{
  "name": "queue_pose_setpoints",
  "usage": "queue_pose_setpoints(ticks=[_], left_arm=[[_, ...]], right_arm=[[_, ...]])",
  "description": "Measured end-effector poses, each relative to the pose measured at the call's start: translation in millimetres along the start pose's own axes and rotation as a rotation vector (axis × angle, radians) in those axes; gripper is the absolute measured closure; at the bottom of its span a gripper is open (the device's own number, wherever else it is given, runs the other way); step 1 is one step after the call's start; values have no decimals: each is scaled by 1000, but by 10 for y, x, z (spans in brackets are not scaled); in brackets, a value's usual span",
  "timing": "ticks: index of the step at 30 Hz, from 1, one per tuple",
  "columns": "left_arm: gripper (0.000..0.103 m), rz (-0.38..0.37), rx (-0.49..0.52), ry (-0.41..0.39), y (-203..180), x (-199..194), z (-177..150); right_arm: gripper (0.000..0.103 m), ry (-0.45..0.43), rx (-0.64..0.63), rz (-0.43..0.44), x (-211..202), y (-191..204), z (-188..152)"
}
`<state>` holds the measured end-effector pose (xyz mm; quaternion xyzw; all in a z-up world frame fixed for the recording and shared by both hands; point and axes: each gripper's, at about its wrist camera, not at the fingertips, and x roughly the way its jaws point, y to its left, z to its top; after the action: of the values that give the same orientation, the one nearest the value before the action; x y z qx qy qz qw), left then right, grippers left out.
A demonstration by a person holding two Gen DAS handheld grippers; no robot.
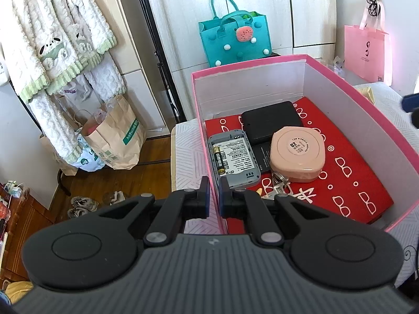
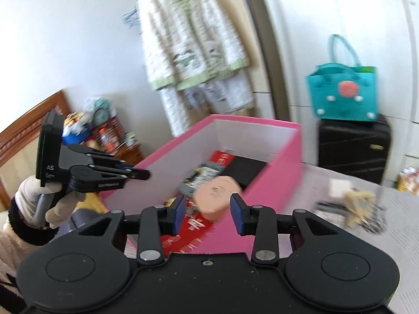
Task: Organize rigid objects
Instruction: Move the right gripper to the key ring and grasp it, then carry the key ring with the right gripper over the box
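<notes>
The left gripper [image 1: 214, 183] is sitting right over the near-left wall of the pink box [image 1: 403, 141], its fingers nearly pressed together with just a thin gap and nothing between them. It looks like they straddle the wall edge, though it's hard to say if they touch it.

The right gripper [image 2: 208, 206] is spread wide and empty, hovering at the box's near end and looking down into it. That view is motion-blurred.

Inside the box, on a red patterned liner [image 1: 361, 183], there's a grey device [image 1: 235, 157] lying back-up with an AA battery [image 1: 218, 160] in its slot, long axis running away from the left gripper. Beside it sits a peach rounded case [image 1: 298, 154], with black flat devices [image 1: 272, 120] behind and a bunch of keys [image 1: 280, 187] just in front.

The grey device is dead ahead of the left gripper — that's the nearer one. A small loose pile [image 2: 353, 206] lies on the pale patterned table cover [image 2: 366, 248] to the right of the box, probably what's left to sort.
</notes>
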<state>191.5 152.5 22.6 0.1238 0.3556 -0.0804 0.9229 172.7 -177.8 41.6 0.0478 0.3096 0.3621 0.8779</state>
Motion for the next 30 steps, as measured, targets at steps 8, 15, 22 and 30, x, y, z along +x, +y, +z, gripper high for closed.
queue_pose_setpoints(ticks=[8, 15, 22, 30], left_arm=[[97, 5, 2, 8, -5, 6, -3], [97, 9, 7, 11, -12, 6, 1], [97, 8, 8, 17, -18, 16, -4], [97, 10, 26, 20, -11, -13, -5]], right_arm=[[59, 41, 84, -122, -59, -293, -485], [58, 120, 58, -153, 225, -347, -792], [59, 114, 6, -156, 414, -314, -845], [72, 113, -133, -211, 532, -202, -854]])
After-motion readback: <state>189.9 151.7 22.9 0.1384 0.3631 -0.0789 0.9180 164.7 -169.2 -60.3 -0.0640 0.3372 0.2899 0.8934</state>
